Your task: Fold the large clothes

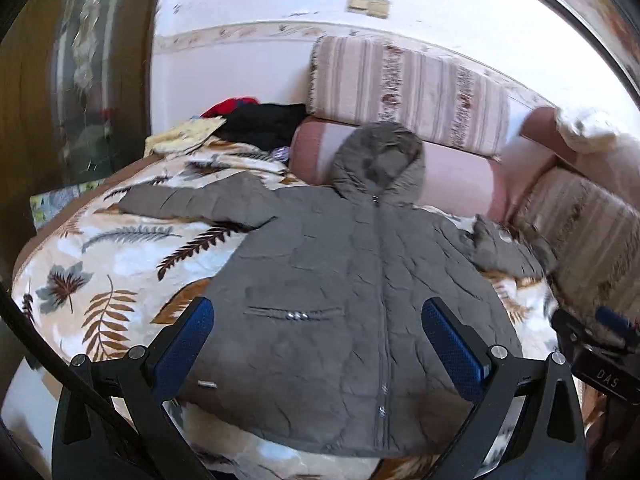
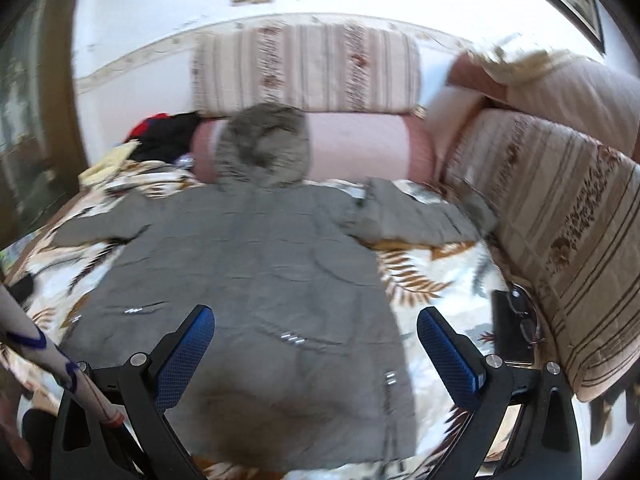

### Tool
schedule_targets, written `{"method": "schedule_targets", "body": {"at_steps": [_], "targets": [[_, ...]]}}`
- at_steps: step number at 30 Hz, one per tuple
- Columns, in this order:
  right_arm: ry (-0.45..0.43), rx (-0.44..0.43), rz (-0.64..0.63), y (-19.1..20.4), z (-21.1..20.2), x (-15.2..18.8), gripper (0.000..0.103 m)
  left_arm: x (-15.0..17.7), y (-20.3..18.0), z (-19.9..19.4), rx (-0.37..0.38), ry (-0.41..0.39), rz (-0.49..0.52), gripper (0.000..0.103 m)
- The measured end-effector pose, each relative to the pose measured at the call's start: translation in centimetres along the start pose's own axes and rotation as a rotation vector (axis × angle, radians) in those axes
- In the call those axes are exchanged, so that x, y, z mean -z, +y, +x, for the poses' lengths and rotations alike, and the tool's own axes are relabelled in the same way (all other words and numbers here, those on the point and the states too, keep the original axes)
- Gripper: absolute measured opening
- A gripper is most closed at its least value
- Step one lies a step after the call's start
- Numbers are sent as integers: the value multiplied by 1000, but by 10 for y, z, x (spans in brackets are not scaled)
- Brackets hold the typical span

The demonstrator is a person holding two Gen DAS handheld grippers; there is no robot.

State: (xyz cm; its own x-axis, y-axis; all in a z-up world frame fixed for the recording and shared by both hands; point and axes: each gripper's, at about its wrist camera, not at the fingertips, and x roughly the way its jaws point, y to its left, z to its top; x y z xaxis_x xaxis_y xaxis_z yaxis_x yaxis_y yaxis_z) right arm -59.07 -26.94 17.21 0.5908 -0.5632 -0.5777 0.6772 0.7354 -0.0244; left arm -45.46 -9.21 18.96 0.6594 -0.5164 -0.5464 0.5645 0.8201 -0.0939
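A grey quilted hooded jacket [image 1: 328, 280] lies flat, front up and zipped, on a leaf-patterned bedspread [image 1: 100, 264]. Its fur-trimmed hood rests against a pink bolster, and both sleeves are spread out to the sides. My left gripper [image 1: 318, 312] is open and empty above the jacket's lower half. My right gripper [image 2: 316, 320] is open and empty above the jacket [image 2: 248, 280] near its lower right side. The right gripper also shows at the right edge of the left wrist view [image 1: 600, 344].
A pink bolster [image 2: 360, 144] and striped cushions [image 2: 560, 220] line the back and right. Red, black and yellow clothes [image 1: 248, 124] are piled at the back left. Glasses on a dark case [image 2: 520, 320] lie by the right cushion. A white pole [image 2: 60, 360] crosses the lower left.
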Motion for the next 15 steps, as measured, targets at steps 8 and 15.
{"method": "schedule_targets", "body": {"at_steps": [8, 15], "targets": [[4, -22, -64, 19, -14, 17, 103, 11, 4, -18, -29, -18, 50, 103], [-47, -24, -101, 22, -34, 19, 103, 12, 13, -22, -20, -17, 37, 103]]}}
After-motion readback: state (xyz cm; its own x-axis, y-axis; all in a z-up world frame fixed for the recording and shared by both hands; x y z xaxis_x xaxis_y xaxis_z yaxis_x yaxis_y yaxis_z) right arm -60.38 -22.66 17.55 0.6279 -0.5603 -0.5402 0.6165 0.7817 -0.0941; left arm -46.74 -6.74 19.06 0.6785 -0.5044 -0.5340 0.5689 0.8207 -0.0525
